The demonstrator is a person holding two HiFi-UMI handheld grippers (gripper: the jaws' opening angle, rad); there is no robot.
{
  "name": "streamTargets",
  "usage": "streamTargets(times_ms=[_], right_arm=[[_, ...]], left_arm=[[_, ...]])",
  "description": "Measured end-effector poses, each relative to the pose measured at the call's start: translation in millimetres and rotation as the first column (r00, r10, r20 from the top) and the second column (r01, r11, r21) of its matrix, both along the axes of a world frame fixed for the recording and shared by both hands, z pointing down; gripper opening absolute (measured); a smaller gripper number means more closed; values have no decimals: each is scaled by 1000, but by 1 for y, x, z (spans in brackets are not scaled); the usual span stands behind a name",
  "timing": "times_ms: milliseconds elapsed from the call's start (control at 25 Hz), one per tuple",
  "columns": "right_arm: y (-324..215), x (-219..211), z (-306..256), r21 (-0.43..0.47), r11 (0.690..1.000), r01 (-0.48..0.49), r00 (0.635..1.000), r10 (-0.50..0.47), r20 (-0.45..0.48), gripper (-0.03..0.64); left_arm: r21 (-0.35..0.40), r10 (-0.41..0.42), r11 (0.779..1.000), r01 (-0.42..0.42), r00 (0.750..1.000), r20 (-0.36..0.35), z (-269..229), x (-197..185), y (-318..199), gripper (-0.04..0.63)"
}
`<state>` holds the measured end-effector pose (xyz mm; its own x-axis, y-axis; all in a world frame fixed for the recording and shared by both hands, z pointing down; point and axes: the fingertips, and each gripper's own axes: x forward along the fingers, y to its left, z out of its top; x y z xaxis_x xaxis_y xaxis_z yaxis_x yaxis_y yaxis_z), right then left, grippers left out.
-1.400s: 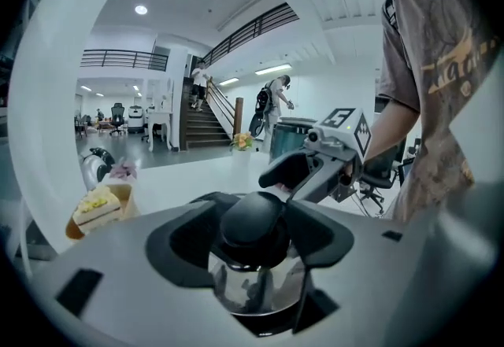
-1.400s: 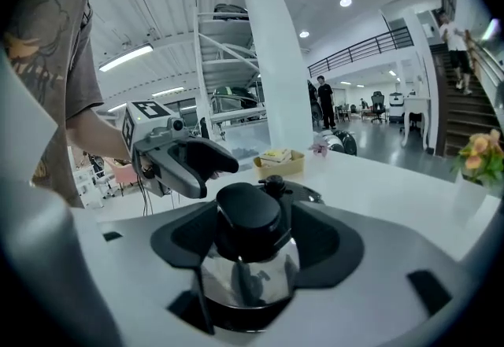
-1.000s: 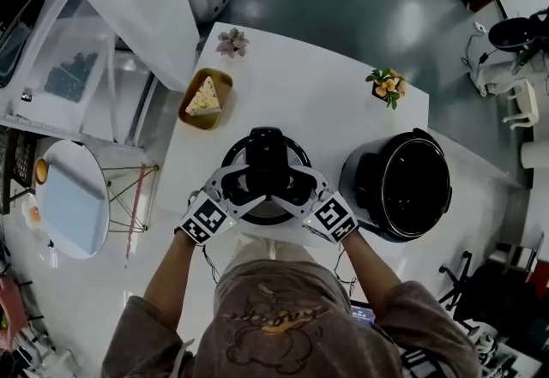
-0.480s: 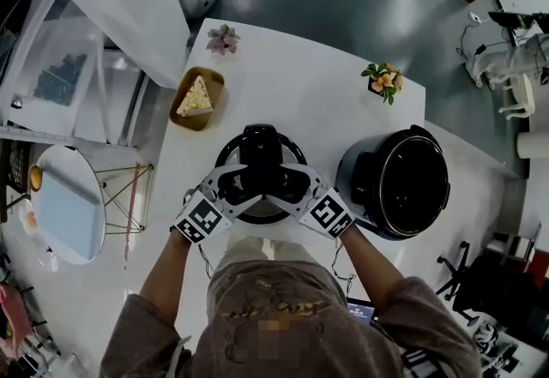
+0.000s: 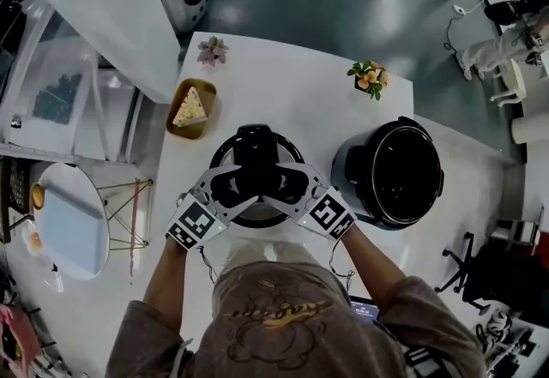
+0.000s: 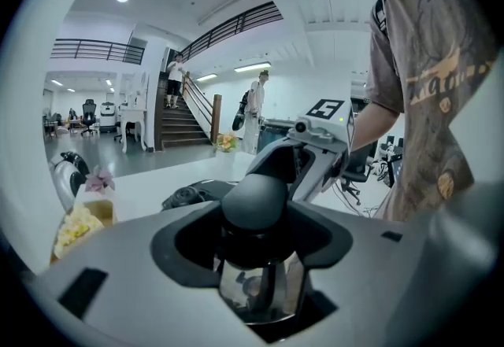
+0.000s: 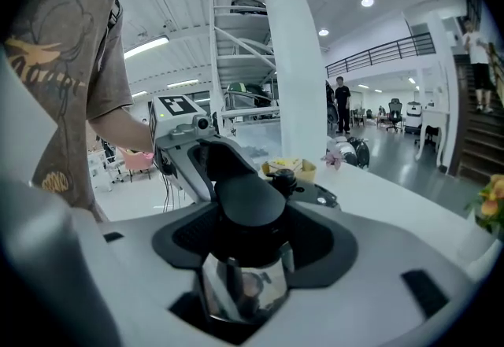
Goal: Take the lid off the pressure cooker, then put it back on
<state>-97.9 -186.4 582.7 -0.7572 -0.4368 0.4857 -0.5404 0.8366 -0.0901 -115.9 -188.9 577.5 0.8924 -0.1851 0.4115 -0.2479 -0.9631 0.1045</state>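
Observation:
The pressure cooker lid (image 5: 257,149), black-topped with a chrome rim, is over the white table (image 5: 292,98), left of the open black pot (image 5: 390,172). My left gripper (image 5: 236,185) and right gripper (image 5: 287,185) meet over the lid from either side. In the left gripper view the jaws close around the lid's black handle (image 6: 253,197), with chrome below it and the right gripper (image 6: 315,141) just behind. In the right gripper view the same handle (image 7: 248,204) sits between the jaws, which have just been closing a little on it. The left gripper (image 7: 189,141) stands beyond.
A yellow dish with a cake slice (image 5: 189,108) lies left of the lid. A small pink plant (image 5: 211,50) and an orange flower pot (image 5: 367,76) stand at the table's far edge. A round side table (image 5: 64,218) is on the floor at the left.
Both grippers and the lid between them have risen slightly. The pot and the other table items have not moved on the table.

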Motion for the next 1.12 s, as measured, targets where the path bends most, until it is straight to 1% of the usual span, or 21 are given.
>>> streamTargets(times_ms=[200, 360, 600, 760, 880, 1000, 1120], right_arm=[[0, 0, -44, 20, 1000, -19, 999, 18, 28, 268], [3, -2, -82, 53, 998, -37, 999, 35, 29, 268], [-3, 13, -136, 107, 990, -96, 995, 94, 24, 268], [-5, 33, -161, 138, 978, -153, 988, 152, 16, 268], [-5, 51, -177, 146, 969, -197, 980, 199, 4, 268], [-3, 72, -187, 154, 957, -247, 968, 252, -12, 268], [2, 101, -196, 165, 939, -301, 951, 309, -23, 268]], left_arm=[[24, 15, 1000, -14, 1000, -20, -45, 0, 0, 262], [49, 31, 998, -30, 999, -29, -82, -2, 3, 262], [104, 94, 991, -89, 995, -38, -136, 13, -4, 262], [137, 150, 980, -143, 988, -43, -163, 32, -6, 262], [145, 199, 971, -189, 978, -59, -176, 50, -8, 262], [149, 247, 961, -234, 966, -74, -186, 71, -9, 262], [157, 302, 945, -287, 950, -84, -194, 100, -5, 262]])
